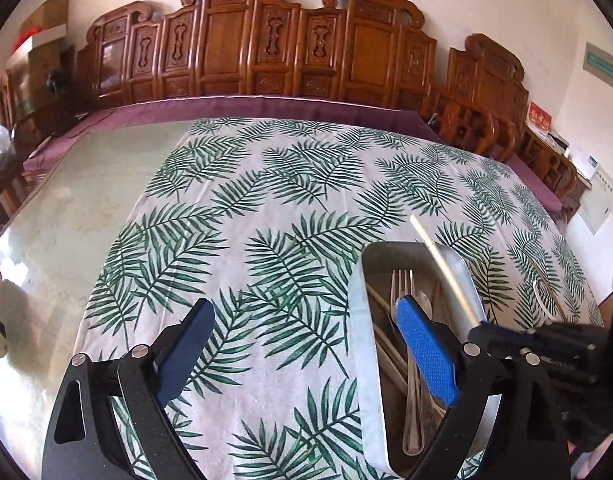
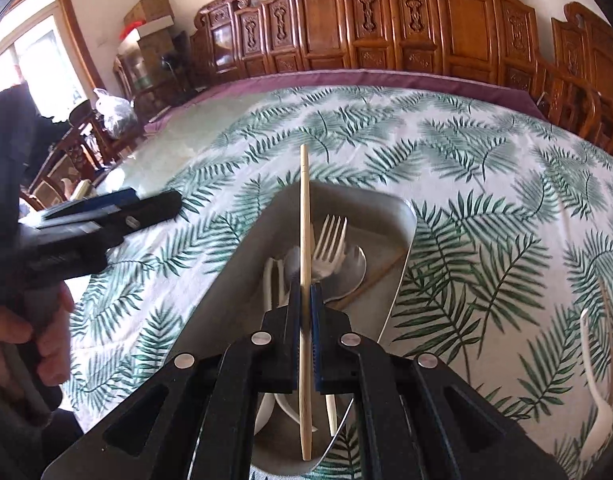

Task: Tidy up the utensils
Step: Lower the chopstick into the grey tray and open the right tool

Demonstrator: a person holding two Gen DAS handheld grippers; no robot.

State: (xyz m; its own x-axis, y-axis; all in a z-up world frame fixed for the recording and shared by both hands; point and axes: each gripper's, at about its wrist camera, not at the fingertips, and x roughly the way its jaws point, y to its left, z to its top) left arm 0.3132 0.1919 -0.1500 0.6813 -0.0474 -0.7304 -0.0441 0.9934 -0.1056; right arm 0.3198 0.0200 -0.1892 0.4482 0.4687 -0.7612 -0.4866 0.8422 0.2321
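A metal tray (image 1: 360, 320) (image 2: 234, 280) sits on the leaf-print tablecloth and holds a metal fork (image 2: 330, 244), a spoon (image 2: 352, 276), white plastic utensils (image 2: 272, 280) and chopsticks. My right gripper (image 2: 305, 300) is shut on a wooden chopstick (image 2: 305, 216) and holds it above the tray; the stick also shows in the left wrist view (image 1: 442, 264). My left gripper (image 1: 306, 332) is open and empty, its right finger (image 1: 426, 352) over the tray, its left finger over the cloth. It shows at the left of the right wrist view (image 2: 118, 212).
A white plastic fork (image 2: 594, 392) and a wooden chopstick (image 2: 608, 320) lie on the cloth to the right of the tray. The leaf-print cloth (image 1: 266, 208) covers a glass-topped table with a purple border. Carved wooden chairs (image 1: 266, 40) line the far edge.
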